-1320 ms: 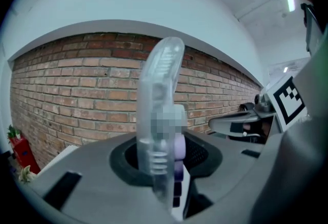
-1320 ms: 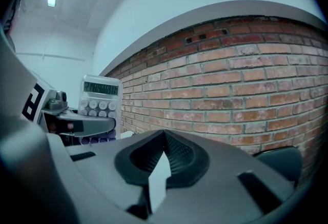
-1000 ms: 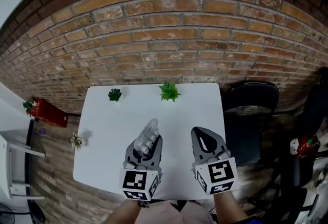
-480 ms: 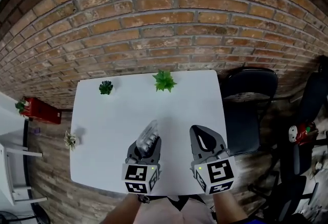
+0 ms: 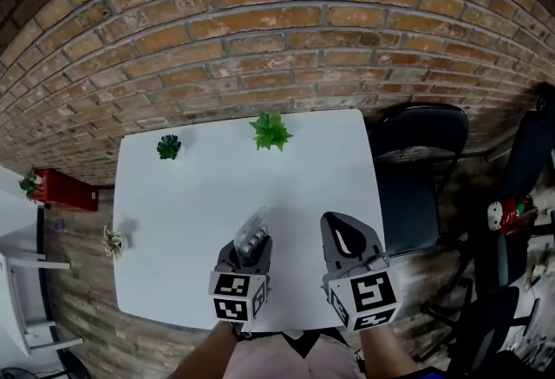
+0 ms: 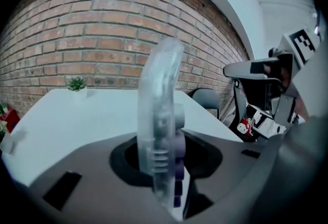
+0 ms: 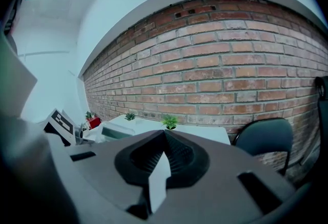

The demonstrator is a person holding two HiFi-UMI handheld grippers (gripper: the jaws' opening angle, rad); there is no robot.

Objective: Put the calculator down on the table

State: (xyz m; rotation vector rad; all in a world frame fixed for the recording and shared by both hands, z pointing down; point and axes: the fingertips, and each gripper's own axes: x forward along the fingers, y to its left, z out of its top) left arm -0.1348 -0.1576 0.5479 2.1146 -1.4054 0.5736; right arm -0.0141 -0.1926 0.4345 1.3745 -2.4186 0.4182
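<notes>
A translucent calculator (image 5: pixel 253 228) with purple keys stands on edge between the jaws of my left gripper (image 5: pixel 247 249), which is shut on its lower part. It hangs over the near part of the white table (image 5: pixel 208 186). In the left gripper view the calculator (image 6: pixel 160 115) rises upright out of the left gripper (image 6: pixel 165 162), keys facing right. My right gripper (image 5: pixel 347 240) hovers beside it over the table's near right corner. Its jaws meet at the tip and hold nothing; the right gripper (image 7: pixel 164 135) looks the same in its own view.
Two small green plants (image 5: pixel 270 131) (image 5: pixel 168 147) stand along the table's far edge by the brick wall. A dark chair (image 5: pixel 418 143) sits right of the table. A small plant (image 5: pixel 110 240) and a red box (image 5: pixel 62 189) are on the floor at left.
My left gripper has sunk towards the table with the calculator still in it. The right gripper has dropped slightly. The table has slid up and left in the head view.
</notes>
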